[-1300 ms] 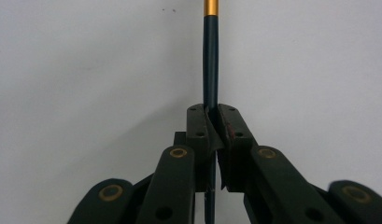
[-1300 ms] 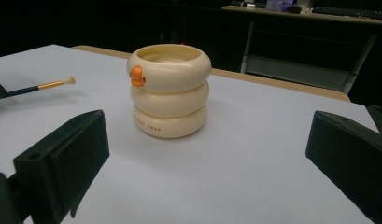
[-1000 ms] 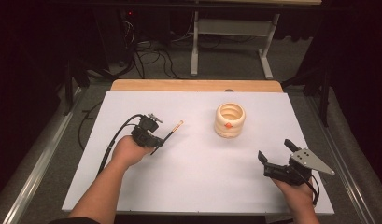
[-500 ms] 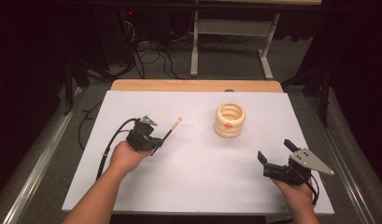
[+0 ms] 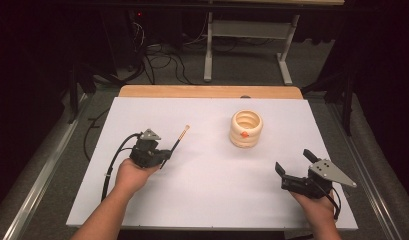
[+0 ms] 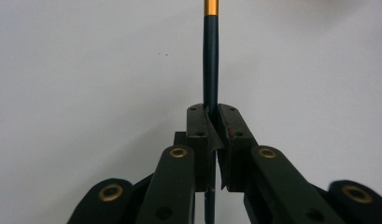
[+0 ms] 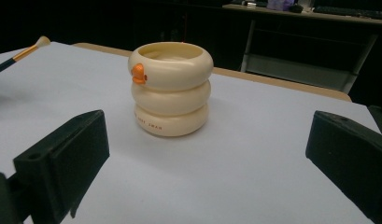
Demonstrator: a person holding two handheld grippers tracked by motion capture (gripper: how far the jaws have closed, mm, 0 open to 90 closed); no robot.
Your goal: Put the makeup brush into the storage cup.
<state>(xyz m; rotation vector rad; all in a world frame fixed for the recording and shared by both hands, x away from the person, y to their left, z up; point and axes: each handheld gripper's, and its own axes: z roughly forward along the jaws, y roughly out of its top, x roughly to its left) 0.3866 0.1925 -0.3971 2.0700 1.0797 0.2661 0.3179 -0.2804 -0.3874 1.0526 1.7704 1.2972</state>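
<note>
White desk (image 5: 207,200) is carrying a cream ribbed cup (image 5: 246,129) right of centre, toward its far edge. Right gripper (image 5: 297,168), near the right front corner, is gaping wide. Left gripper (image 5: 164,155), left of centre, is clamping a dark-handled brush (image 5: 178,140).

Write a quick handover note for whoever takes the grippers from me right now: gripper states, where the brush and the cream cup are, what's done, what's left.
Left gripper: shut on the brush, clamped on its dark handle, bristle end pointing toward the cup.
Right gripper: open, holding nothing, near the right front of the white table, facing the cup.
Cream ringed cup: upright, mid-table toward the back, apart from both grippers.
Done: brush picked up.
Left: probably putting the brush into the cup; the right gripper could steady the cup.
</note>
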